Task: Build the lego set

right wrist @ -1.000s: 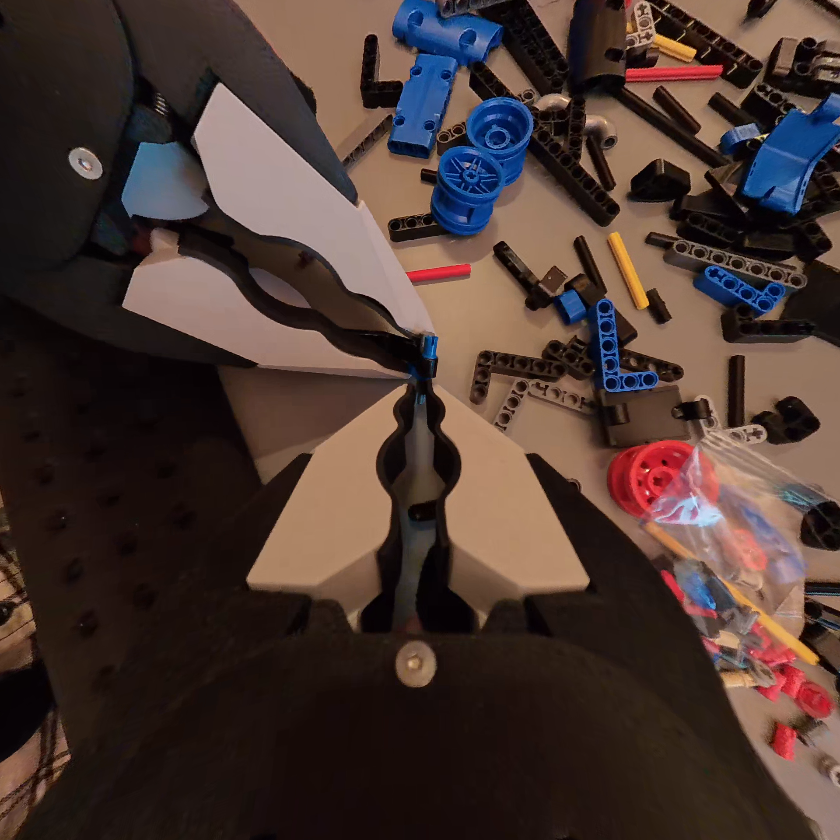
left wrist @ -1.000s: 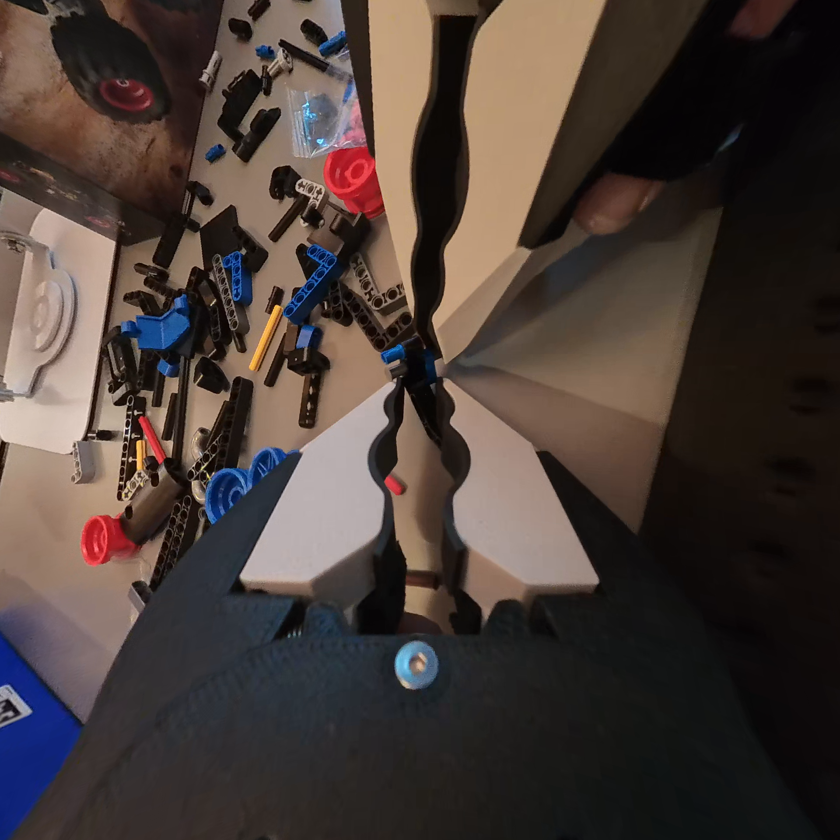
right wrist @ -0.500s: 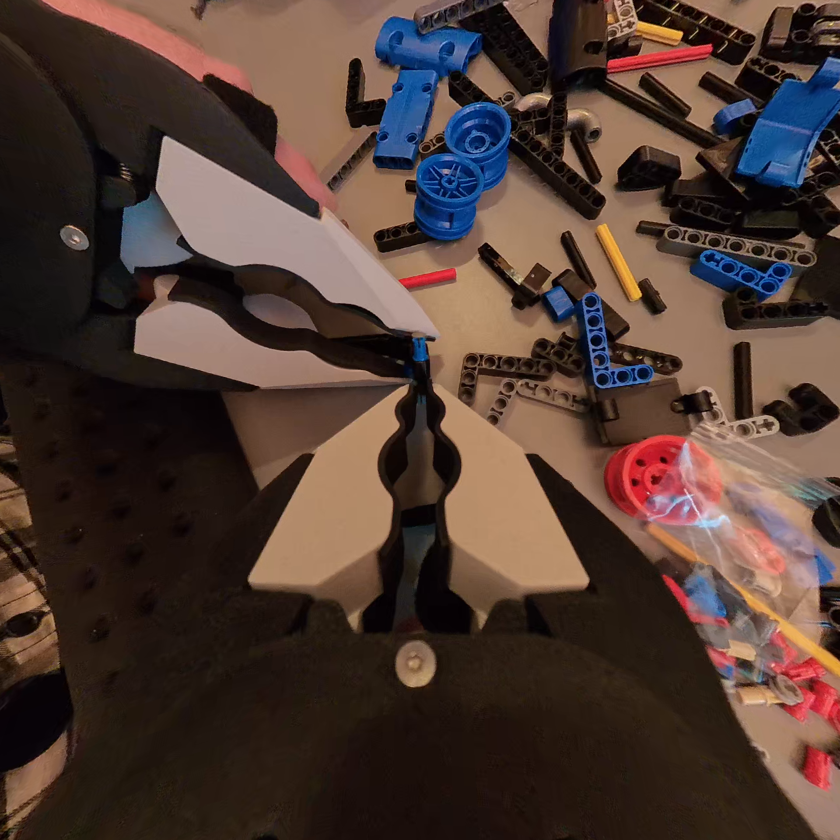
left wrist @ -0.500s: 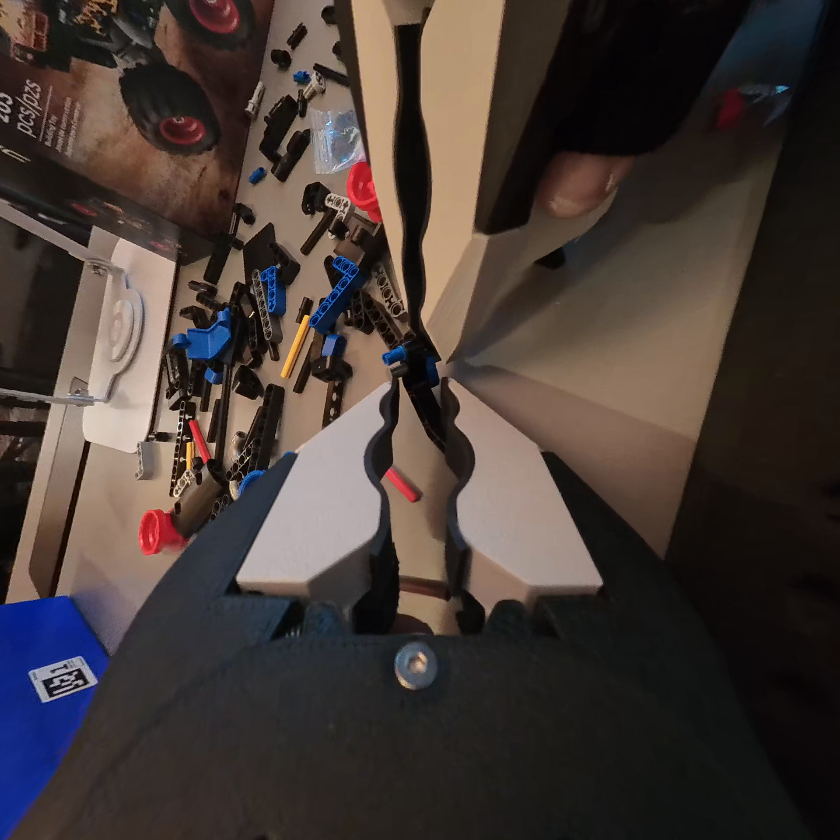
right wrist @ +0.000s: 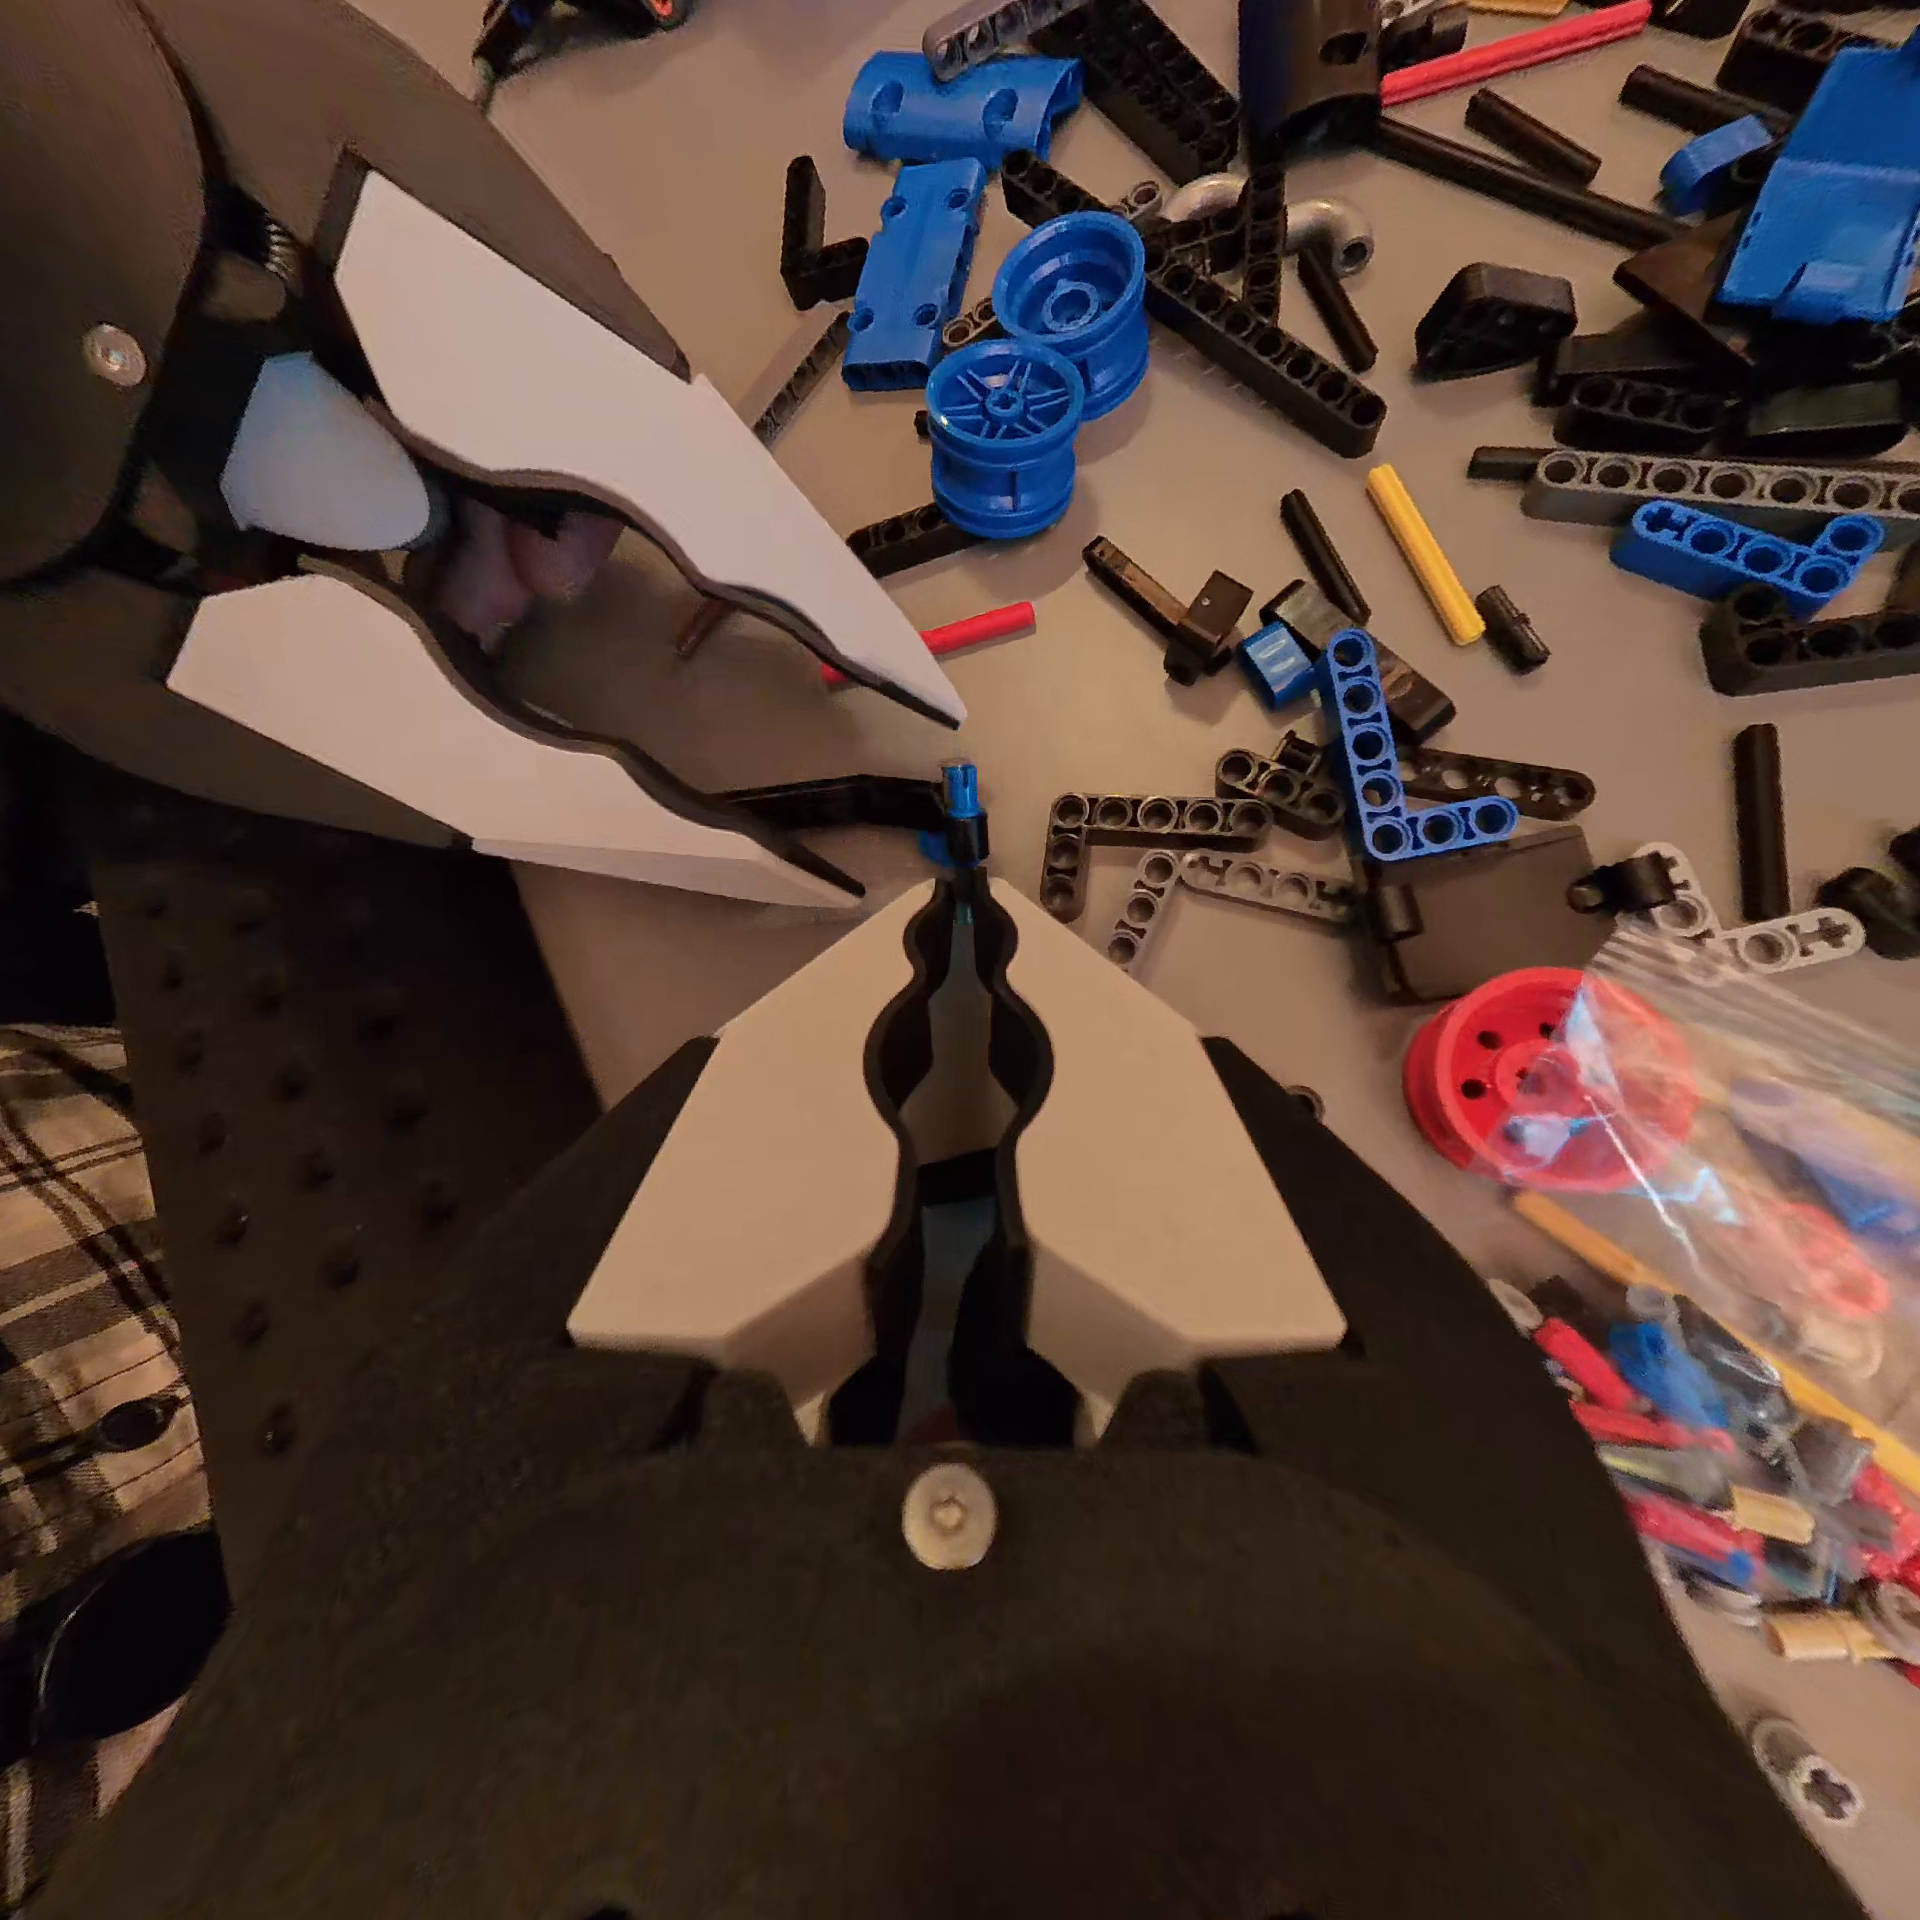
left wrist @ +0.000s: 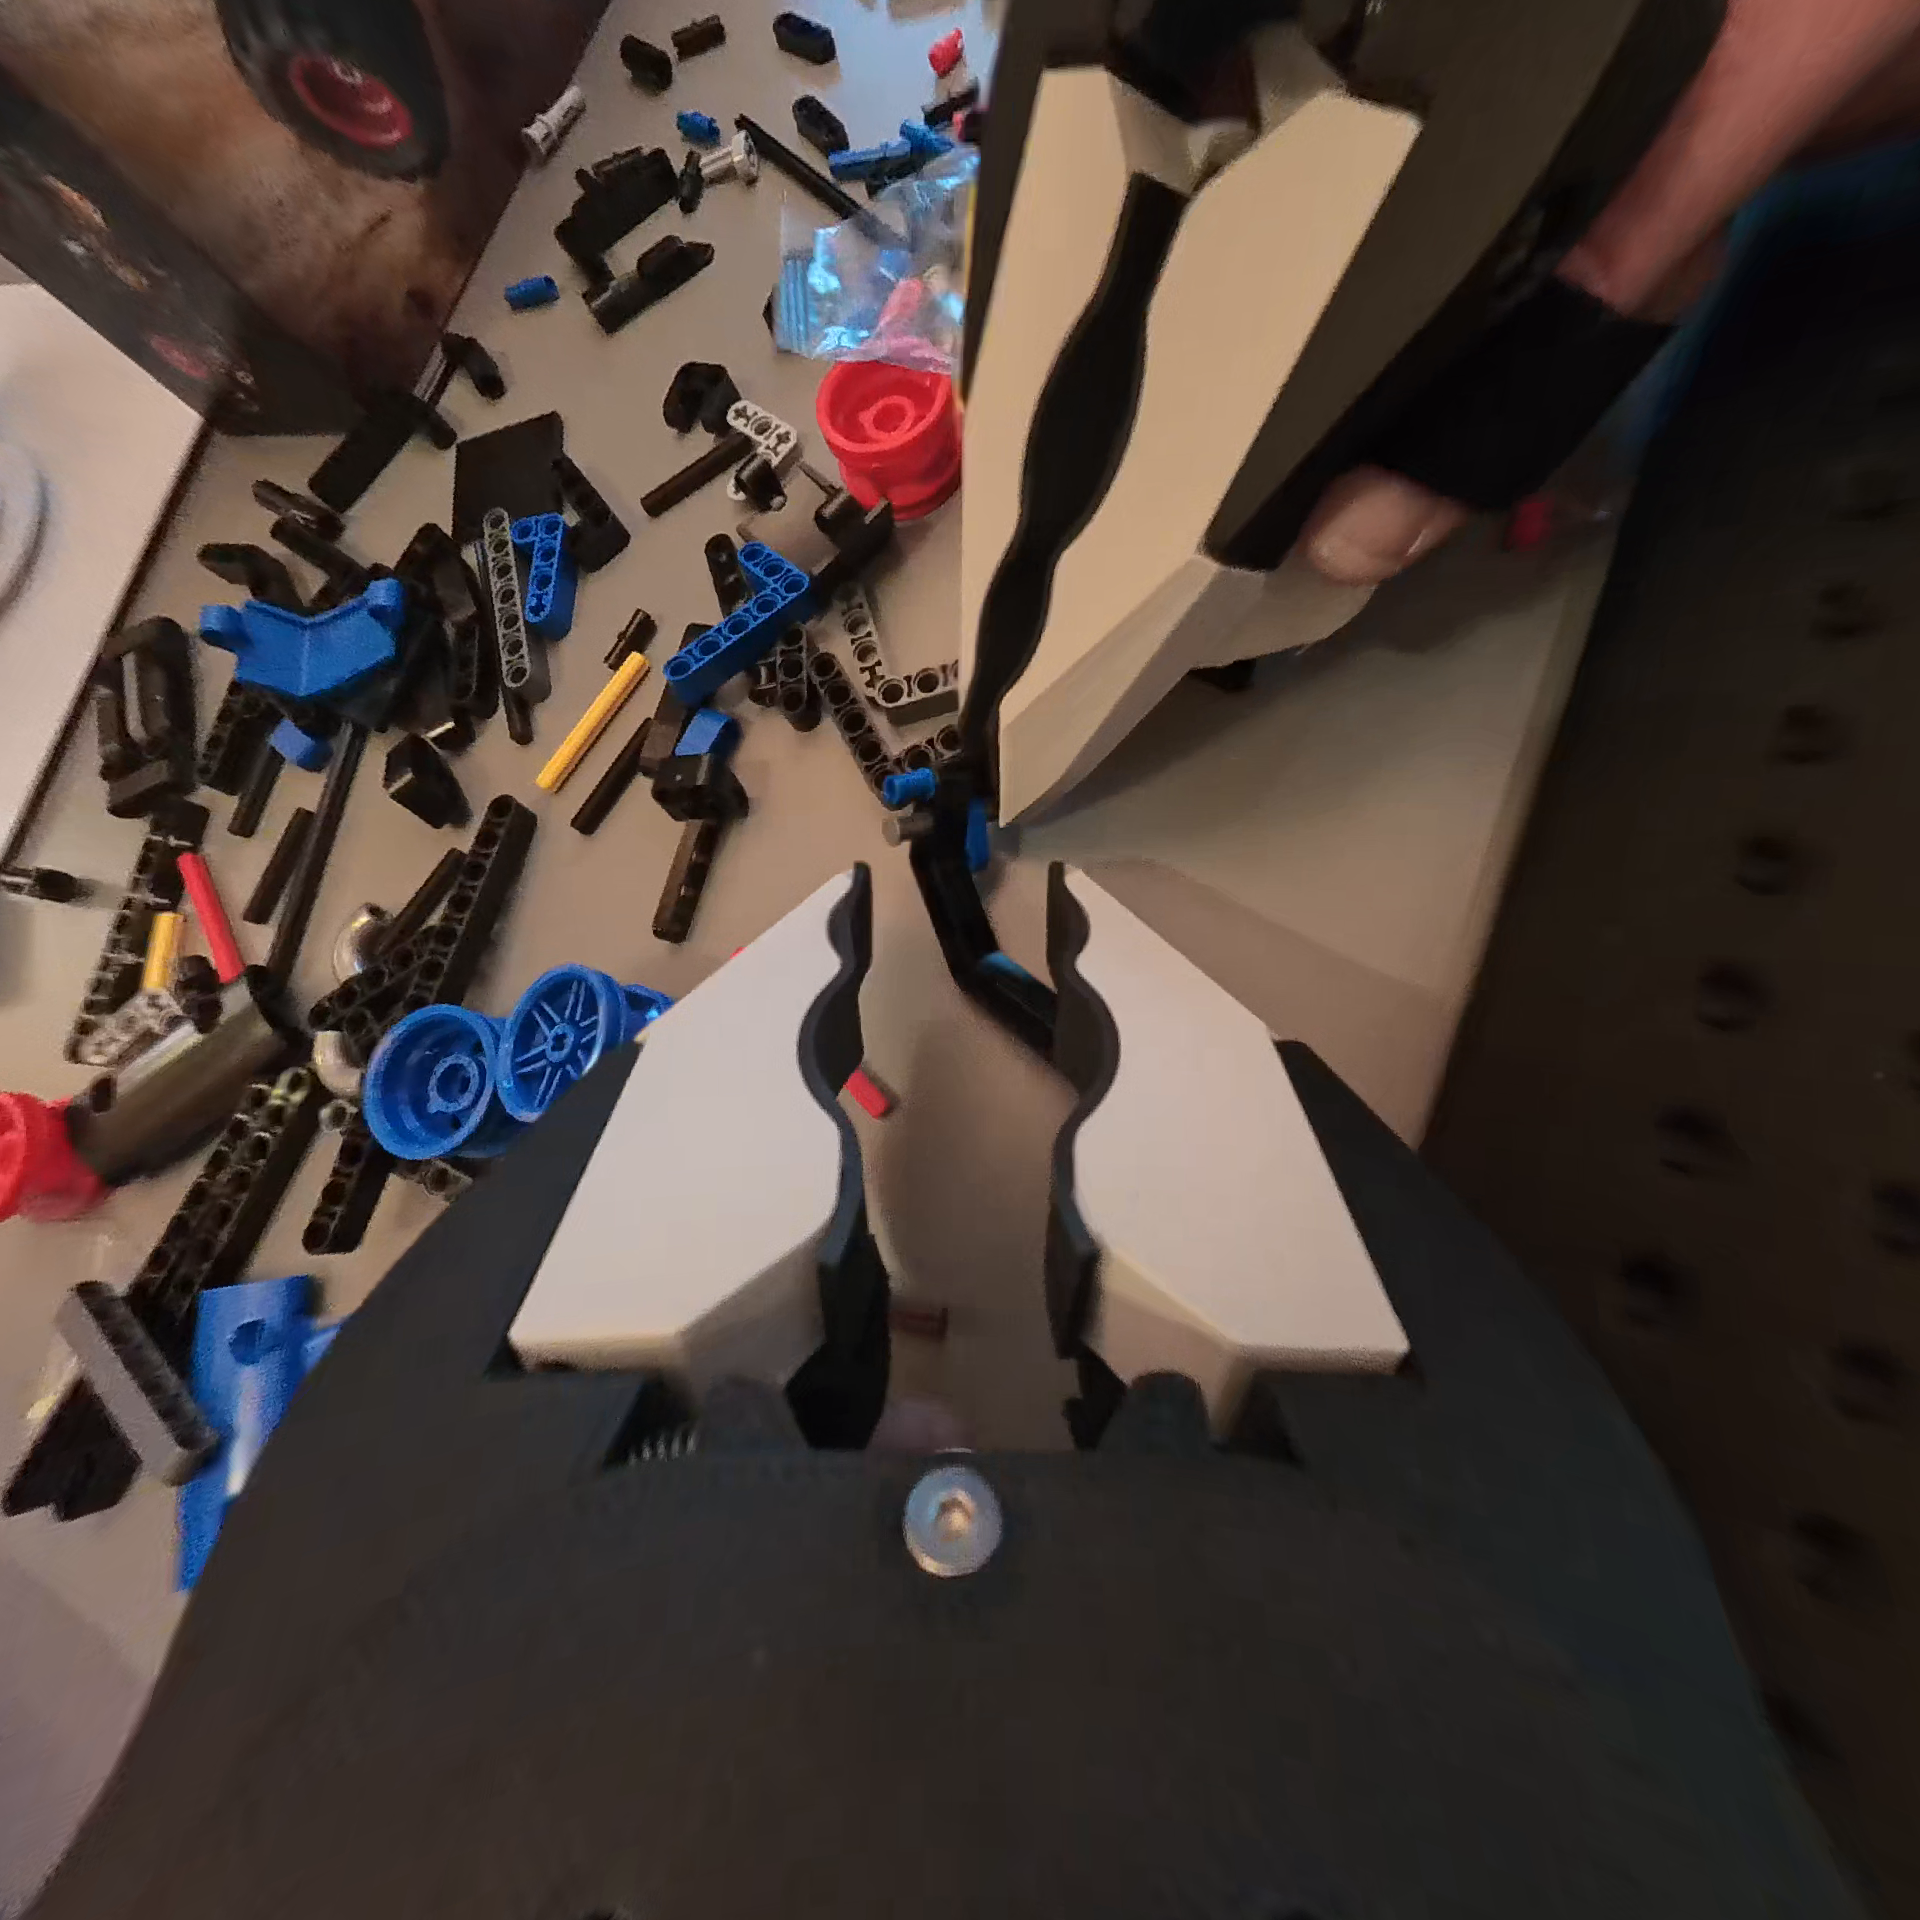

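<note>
over the grey table point(right wrist: 1143, 582) strewn with loose parts, the left gripper point(left wrist: 956, 883) gapes released while the right gripper point(right wrist: 961, 899) alone pinches the black beam point(right wrist: 831, 800), apparently by its blue pin point(right wrist: 958, 795), so it could pivot or drop.

The table point(right wrist: 1143, 644) at mid-frame looks smooth and matt grey. The lego pieces point(right wrist: 1371, 748) on it are shiny hard plastic. At lower right, a clear bag point(right wrist: 1766, 1195) is thin, crinkly and glossy. The right gripper point(right wrist: 961, 904) has a rough black body, with a shiny metal screw point(right wrist: 945, 1517) at lower middle.
</note>
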Demonstrator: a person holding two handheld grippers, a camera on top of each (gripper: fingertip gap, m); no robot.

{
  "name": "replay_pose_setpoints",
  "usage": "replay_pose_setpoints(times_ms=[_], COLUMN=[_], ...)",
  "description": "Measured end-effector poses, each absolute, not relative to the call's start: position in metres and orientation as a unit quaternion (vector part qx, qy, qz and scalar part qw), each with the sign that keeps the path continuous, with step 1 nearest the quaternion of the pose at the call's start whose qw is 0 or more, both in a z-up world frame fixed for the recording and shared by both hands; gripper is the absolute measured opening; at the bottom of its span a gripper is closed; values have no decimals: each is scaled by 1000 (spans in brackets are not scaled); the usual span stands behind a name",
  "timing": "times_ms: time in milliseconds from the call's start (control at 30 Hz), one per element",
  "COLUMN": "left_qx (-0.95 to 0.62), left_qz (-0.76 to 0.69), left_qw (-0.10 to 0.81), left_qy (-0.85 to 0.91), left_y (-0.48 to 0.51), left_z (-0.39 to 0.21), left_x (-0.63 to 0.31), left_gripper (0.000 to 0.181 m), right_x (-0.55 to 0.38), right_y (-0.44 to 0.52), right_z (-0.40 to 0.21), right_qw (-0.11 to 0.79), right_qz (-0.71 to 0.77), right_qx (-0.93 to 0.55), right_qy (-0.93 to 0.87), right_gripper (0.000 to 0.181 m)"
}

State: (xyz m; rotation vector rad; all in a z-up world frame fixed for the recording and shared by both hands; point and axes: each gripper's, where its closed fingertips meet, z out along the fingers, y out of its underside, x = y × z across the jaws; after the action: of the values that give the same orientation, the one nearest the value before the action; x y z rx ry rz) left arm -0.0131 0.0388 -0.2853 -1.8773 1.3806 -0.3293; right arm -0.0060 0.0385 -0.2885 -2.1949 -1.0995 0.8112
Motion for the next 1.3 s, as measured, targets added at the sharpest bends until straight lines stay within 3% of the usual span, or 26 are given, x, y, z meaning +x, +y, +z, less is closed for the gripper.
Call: replay_pose_setpoints(times_ms=[333, 1167, 1300], left_qx=[-682, -680, -674], left_qz=[40, 19, 28], left_qw=[423, 390, 420], left_qy=[595, 621, 607], left_y=[51, 58, 62], left_z=[-288, -290, -288], left_x=[-13, -8, -9], left_gripper=[20, 13, 17], right_x=[-11, -9, -7], right_y=[37, 45, 47], right_z=[-286, -286, -286], right_qw=[273, 259, 263], right_qz=[316, 333, 335], right_qx=[-816, -823, -822], right_qy=[-399, -381, -377], right_gripper=[1, 0, 0])
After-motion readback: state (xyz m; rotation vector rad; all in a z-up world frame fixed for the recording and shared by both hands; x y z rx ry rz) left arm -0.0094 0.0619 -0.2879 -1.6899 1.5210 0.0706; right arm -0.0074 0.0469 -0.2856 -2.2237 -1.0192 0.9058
